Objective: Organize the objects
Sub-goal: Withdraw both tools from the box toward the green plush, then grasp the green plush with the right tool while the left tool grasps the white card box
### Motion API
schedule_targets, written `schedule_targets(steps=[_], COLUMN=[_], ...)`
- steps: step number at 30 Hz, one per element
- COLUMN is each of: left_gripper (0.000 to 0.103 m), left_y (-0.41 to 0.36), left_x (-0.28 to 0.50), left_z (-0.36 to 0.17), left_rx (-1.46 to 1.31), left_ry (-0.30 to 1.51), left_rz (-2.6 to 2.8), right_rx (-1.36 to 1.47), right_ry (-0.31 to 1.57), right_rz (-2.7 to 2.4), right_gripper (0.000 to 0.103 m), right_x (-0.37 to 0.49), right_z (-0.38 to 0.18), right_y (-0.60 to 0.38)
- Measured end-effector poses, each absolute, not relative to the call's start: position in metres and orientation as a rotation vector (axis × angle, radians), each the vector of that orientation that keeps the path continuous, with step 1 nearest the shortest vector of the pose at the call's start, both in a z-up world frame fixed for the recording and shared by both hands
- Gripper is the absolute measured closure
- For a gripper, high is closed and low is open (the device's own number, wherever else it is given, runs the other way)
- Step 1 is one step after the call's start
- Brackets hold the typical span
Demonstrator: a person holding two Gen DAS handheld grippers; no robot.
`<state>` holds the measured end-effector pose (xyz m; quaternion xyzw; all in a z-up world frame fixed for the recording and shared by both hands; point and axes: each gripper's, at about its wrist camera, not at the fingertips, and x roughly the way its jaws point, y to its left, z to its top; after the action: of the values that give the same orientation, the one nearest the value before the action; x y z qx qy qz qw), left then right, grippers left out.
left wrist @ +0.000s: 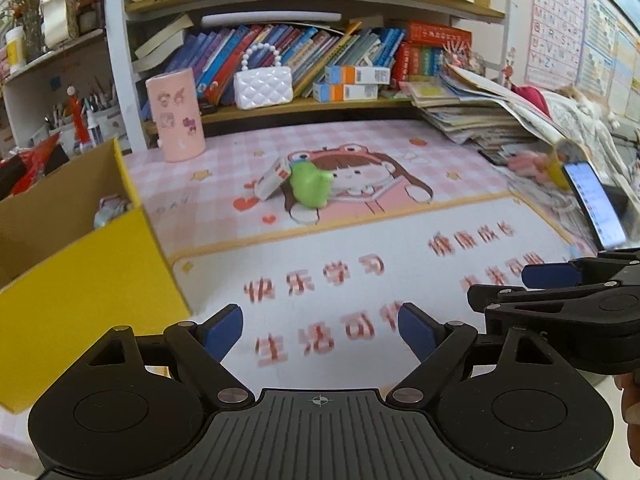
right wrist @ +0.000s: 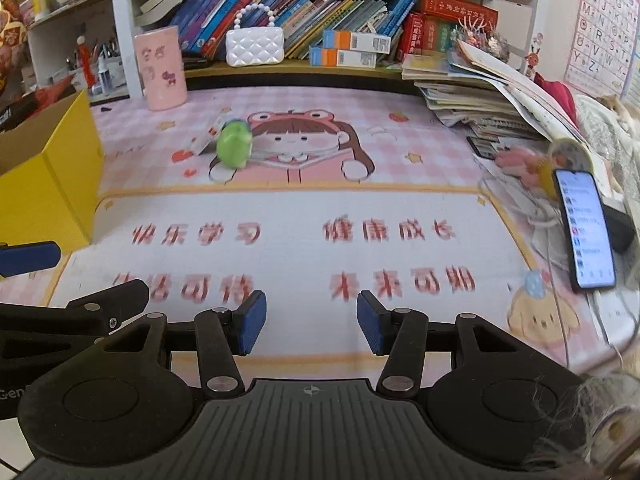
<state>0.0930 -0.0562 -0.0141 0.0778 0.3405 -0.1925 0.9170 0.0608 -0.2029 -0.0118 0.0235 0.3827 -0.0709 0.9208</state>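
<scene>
— Nearest the lenses: left gripper (left wrist: 320, 330) with jaws spread wide, nothing between the blue pads; right gripper (right wrist: 311, 322) with a narrower gap, also gripping nothing. Both low over the printed desk mat (right wrist: 304, 208), side by side, almost touching.

— And the things to tidy?

— Further up the mat: green toy (left wrist: 309, 187) resting on the cartoon girl print, with a small white box (left wrist: 273, 179) tilted against its left side, touching. Yellow cardboard box (left wrist: 80, 292) at the left edge, open on top, some small wrapped item already inside. Probably the destination.

— Risks from here?

— Toy and box leaning together, so closing on one likely topples or drags the other. Rounded, smooth-looking toy: could squirt out of flat pads if pinched off-centre. Grippers so close together: a knock between them likely if both reach for the same spot. Yellow box wall close to the left gripper's side; a sweep that way could shove it.

— Anything on the right?

— Phone (right wrist: 586, 232) with a lit screen, propped at the mat's right edge, easy to clip. Behind it a slumping stack of magazines (right wrist: 472, 108).

— Surface and room?

— Flat pink checked mat, red Chinese characters, looks smooth. At the back: pink cylindrical holder (right wrist: 161, 68), white quilted handbag (right wrist: 255, 46) on the lower shelf, rows of books (left wrist: 288, 52) above, alphabet poster (right wrist: 604, 20) on the right wall.
</scene>
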Motion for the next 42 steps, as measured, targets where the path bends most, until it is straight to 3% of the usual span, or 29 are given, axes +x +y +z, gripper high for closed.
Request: schedule_targets(steps=[17, 24, 36, 37, 38, 42], left_gripper=[0.016, 0.016, 0.016, 0.016, 0.016, 0.016], left_y=[-0.078, -0.078, -0.079, -0.08, -0.081, -0.088], left_x=[0.184, 0.216, 0.254, 0.257, 0.26, 0.275], left_z=[0.009, 0.012, 0.016, 0.015, 0.014, 0.006], left_rx=[0.07, 0.045, -0.002, -0.001, -0.006, -0.047], left_ry=[0.643, 0.651, 0.677, 0.679, 0.684, 0.697], left_rz=[-0.207, -0.138, -0.055, -0.054, -0.054, -0.063], right_rx=[0.061, 0.115, 0.15, 0.146, 0.147, 0.156], right_ry=[0.711, 0.697, 0.729, 0.73, 0.735, 0.695], right_rz=[0.033, 0.153, 0.257, 0.259, 0.269, 0.291], right_gripper=[0.055, 0.047, 0.045, 0.048, 0.065, 0.065], right_x=[0.18, 0.232, 0.299, 0.302, 0.305, 0.293], right_z=[-0.01, -0.024, -0.051, -0.053, -0.055, -0.044], right_y=[-0.239, -0.233, -0.211, -0.212, -0.214, -0.235])
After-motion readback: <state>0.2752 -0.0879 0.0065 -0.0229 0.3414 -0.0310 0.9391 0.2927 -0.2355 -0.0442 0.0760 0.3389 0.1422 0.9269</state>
